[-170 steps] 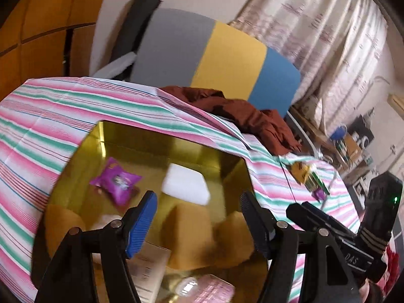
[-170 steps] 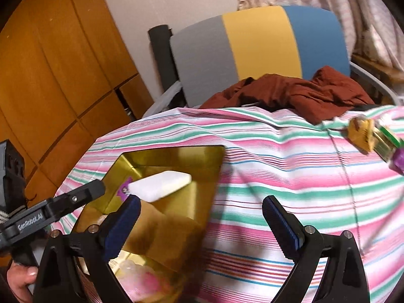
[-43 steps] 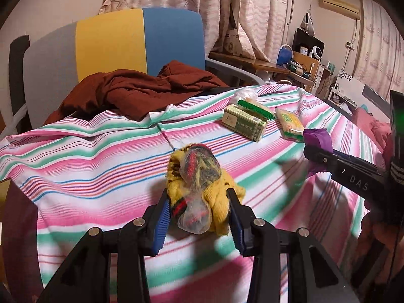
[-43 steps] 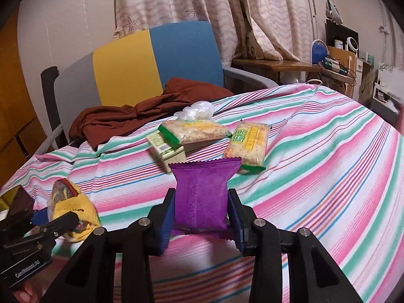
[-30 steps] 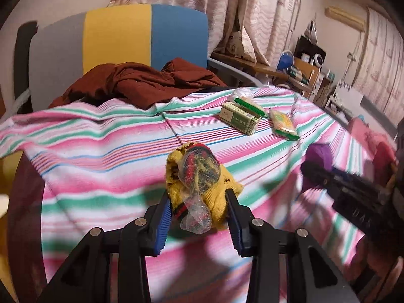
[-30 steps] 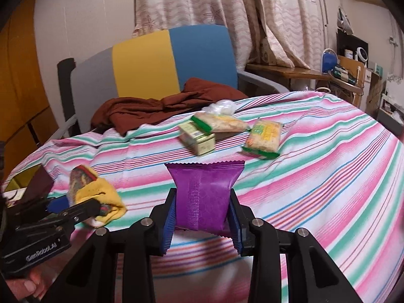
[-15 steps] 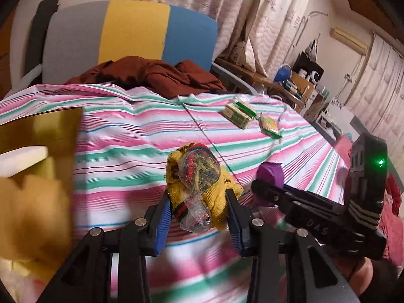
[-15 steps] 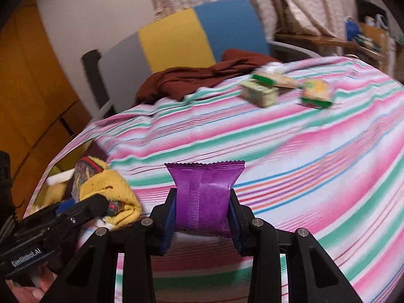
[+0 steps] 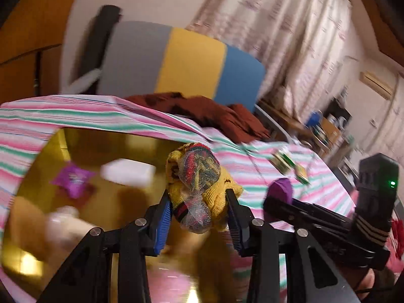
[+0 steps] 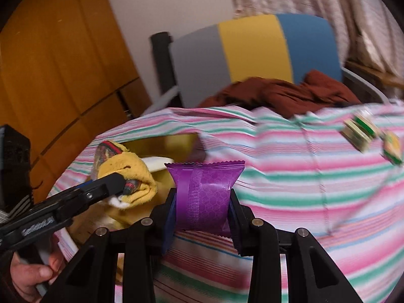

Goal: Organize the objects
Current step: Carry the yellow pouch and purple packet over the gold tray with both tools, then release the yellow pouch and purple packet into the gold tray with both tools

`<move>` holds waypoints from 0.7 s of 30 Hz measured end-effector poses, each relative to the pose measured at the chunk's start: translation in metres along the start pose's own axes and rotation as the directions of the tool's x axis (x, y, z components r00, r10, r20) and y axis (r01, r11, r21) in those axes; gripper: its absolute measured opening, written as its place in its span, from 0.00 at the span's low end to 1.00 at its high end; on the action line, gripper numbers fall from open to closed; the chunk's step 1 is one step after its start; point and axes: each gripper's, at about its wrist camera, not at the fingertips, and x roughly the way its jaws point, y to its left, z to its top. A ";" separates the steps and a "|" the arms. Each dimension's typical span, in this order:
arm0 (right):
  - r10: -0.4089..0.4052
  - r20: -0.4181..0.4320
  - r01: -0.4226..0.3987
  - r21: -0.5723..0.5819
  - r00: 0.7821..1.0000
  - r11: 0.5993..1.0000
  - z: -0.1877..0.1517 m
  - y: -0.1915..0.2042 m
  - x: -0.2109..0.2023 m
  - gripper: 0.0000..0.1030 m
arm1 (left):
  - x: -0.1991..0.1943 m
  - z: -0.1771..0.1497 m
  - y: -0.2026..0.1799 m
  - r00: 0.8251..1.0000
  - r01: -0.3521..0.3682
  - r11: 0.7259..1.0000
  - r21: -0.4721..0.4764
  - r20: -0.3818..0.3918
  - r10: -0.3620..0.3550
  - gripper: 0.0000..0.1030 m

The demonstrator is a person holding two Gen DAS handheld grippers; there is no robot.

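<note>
The left tool (image 9: 199,217) grips a yellow knitted cloth bundle wrapped in clear plastic (image 9: 202,184) above the gold open box (image 9: 50,149), while the right tool (image 10: 202,214) grips a purple foil packet (image 10: 204,192) over the striped bench cloth (image 10: 303,176).

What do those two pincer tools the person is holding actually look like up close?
Both are black plastic tongs with two angled arms joined by silver screws. The left gripper has bright blue ribbed pads on its fingertips; the right gripper has darker blue ones. Seen from the side, each has a long black body with white lettering, too blurred to read. The right one's handle block shows a small green light and pale stripes.
</note>
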 end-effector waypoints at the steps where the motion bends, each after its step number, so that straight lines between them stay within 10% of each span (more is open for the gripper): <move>1: 0.013 -0.001 -0.013 -0.008 1.000 1.000 0.003 0.006 0.002 0.36 | -0.004 0.002 0.010 1.000 -0.019 1.000 -0.013 0.008 0.019 0.39; 19: 0.038 -0.060 -0.042 -0.066 0.997 0.997 0.043 0.064 0.069 0.39 | 0.016 0.014 0.106 0.980 -0.183 0.967 -0.177 -0.110 0.165 0.42; 21: 0.020 -0.065 -0.023 -0.036 0.998 0.999 0.044 0.058 0.072 0.51 | 0.016 0.013 0.108 0.977 -0.196 0.962 -0.189 -0.119 0.176 0.48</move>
